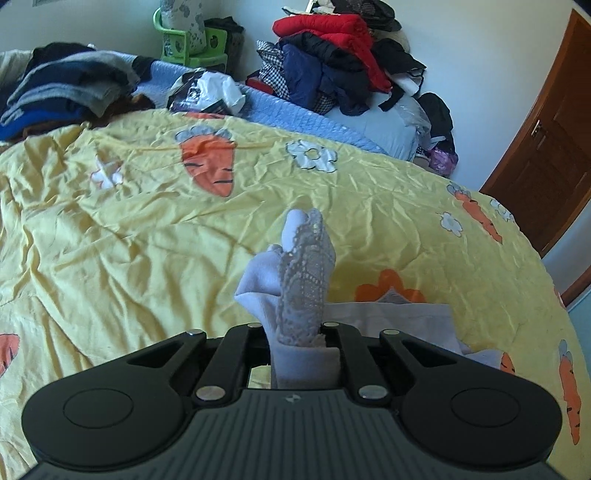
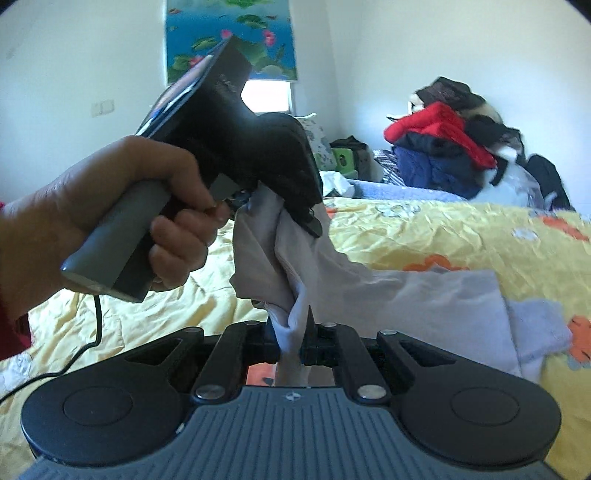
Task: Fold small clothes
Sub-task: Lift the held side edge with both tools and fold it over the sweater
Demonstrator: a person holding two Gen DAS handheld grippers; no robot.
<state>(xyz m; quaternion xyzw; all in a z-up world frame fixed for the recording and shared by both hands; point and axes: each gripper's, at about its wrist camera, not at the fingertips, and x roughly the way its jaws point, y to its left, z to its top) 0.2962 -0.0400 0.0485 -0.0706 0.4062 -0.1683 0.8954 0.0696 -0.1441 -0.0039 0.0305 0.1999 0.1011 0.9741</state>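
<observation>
Holding one pale lavender garment [image 2: 424,302] between both grippers, lifted above the bed [image 1: 129,240]. Our left gripper [image 1: 295,334] has its jaws closed narrow on a bunched lace-trimmed edge that sticks up straight ahead of them. Our right gripper [image 2: 295,332] has its jaws pinched on another gathered fold of the same cloth. From the right jaws the fabric rises up to the left gripper [image 2: 310,218], held in the left hand [image 2: 122,206], and the rest of it trails off right of the jaws onto the yellow carrot-print sheet [image 2: 480,236]. Beyond the left jaws, well apart: a clothes pile [image 1: 332,62] with a red jacket [image 1: 325,29], folded dark clothes [image 1: 66,81] far left, green plastic stool [image 1: 192,44], wooden door [image 1: 546,155] at right. Right view is slightly motion-blurred at the cloth's far edge.
</observation>
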